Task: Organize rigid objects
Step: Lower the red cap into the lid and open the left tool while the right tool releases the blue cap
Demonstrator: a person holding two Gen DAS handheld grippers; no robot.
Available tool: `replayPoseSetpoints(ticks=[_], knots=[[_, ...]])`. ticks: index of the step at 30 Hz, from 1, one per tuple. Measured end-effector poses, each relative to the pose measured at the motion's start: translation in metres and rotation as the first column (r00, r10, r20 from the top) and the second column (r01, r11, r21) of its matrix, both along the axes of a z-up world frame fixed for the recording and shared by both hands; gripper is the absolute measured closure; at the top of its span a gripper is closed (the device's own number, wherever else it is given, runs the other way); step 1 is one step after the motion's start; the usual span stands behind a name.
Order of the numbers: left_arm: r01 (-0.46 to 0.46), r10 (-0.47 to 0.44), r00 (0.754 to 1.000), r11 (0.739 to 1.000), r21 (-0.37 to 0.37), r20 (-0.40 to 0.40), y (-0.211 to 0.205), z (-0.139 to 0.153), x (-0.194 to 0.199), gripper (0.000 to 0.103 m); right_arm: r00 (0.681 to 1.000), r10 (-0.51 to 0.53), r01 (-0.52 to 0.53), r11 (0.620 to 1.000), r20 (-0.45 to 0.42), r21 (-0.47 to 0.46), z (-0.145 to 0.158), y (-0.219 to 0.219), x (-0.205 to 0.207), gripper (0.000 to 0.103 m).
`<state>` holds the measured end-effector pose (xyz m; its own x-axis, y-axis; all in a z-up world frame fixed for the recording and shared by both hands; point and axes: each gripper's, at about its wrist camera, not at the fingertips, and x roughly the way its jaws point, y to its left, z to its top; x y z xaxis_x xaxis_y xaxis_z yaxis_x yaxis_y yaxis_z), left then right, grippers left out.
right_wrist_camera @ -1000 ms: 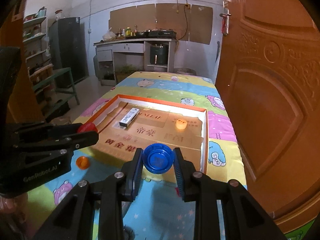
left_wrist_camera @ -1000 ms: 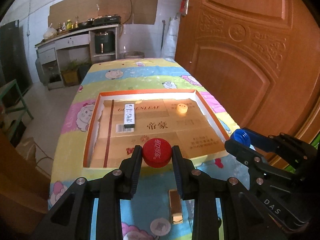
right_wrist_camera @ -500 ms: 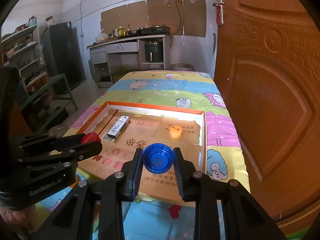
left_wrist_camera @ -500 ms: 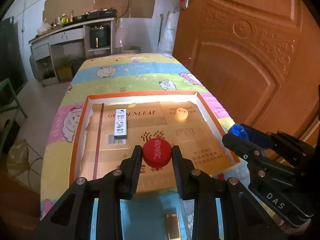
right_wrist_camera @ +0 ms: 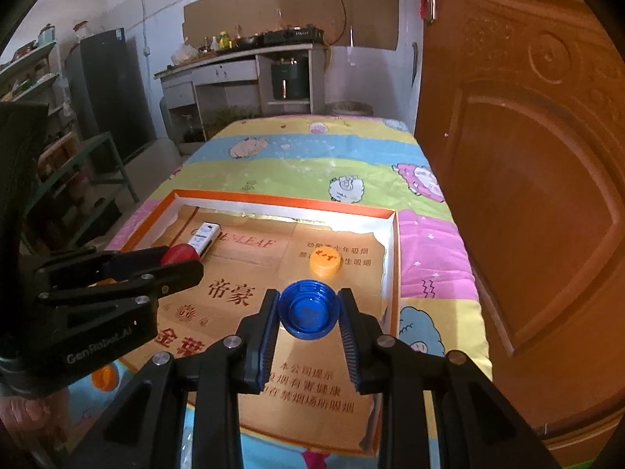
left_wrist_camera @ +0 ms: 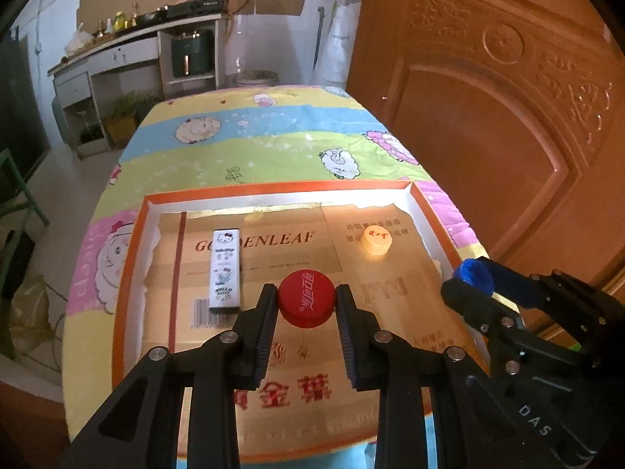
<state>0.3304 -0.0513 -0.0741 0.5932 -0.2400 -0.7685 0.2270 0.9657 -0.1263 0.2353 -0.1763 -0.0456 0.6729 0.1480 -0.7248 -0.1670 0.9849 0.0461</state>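
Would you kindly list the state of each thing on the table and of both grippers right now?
Left gripper: shut on the red cap, above the tray.
Red cap: held, top facing the camera.
Right gripper: shut on the blue cap, above the tray.
Blue cap: held, hollow side showing.
Orange cap: lying in the tray.
White slim box: lying flat in the tray.
Tray: open, on the table.

"GOLDENLEAF" on tray lining
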Motion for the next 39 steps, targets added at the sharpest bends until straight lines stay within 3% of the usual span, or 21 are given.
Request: replayPoseSetpoints(ticks=[12, 24, 32, 35, 37, 39], knots=[[-0.037, 0.037, 0.997, 0.999, 0.0, -0.07, -0.004, -0.027, 0.037, 0.072, 0.997, -0.033, 0.034, 0.999, -0.068, 0.016, -0.026, -0.006, 0.036, 0.073], [-0.039, 0.04, 0.991, 0.999, 0.015, -0.125, -0.007, -0.051, 0.05, 0.072, 0.991, -0.043, 0.043, 0.999, -0.128, 0.0, -0.048, -0.006, 0.042, 0.072], [-0.056, 0.056, 0.992, 0.998, 0.002, -0.114, -0.002, -0.053, 0.049, 0.071, 0.987, -0.05, 0.047, 0.999, -0.155, -0.019, -0.058, -0.004, 0.044, 0.072], [-0.043, 0.044, 0.993, 0.999, 0.01, -0.105, -0.003, -0.053, 0.048, 0.066, 0.987, -0.048, 0.043, 0.998, -0.152, -0.04, -0.059, -0.002, 0.043, 0.072], [-0.037, 0.038, 0.994, 0.999, 0.014, -0.104, -0.004, -0.053, 0.047, 0.054, 0.988, -0.048, 0.041, 0.998, -0.15, -0.046, -0.059, -0.001, 0.043, 0.07], [-0.036, 0.037, 0.995, 0.999, 0.018, -0.097, -0.004, -0.052, 0.045, 0.053, 0.988, -0.049, 0.044, 0.998, -0.146, -0.042, -0.059, -0.002, 0.041, 0.067]])
